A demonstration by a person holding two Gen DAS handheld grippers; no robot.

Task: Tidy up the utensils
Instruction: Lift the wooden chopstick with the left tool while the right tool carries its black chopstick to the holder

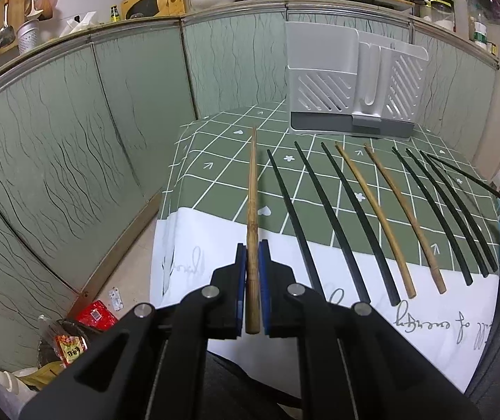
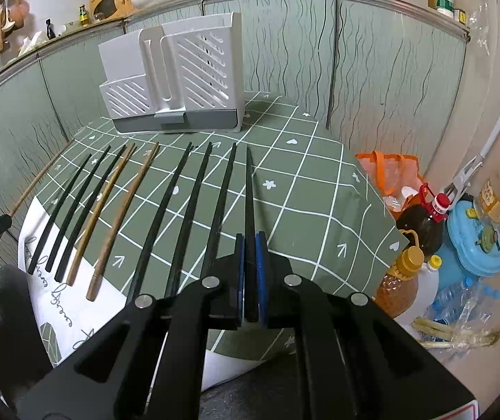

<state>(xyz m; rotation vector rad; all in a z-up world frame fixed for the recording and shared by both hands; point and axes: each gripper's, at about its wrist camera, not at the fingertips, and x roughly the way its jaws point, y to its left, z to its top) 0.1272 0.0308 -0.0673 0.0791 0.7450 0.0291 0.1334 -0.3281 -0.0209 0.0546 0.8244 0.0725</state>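
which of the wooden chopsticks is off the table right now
The wooden chopstick pinched in the left gripper, at the far left of the row. The other two wooden chopsticks lie flat on the tablecloth among black ones.

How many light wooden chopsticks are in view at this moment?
3. One wooden chopstick is clamped in the left tongs, at the row's left end. The other two lie side by side on the green tablecloth. None appears hidden.
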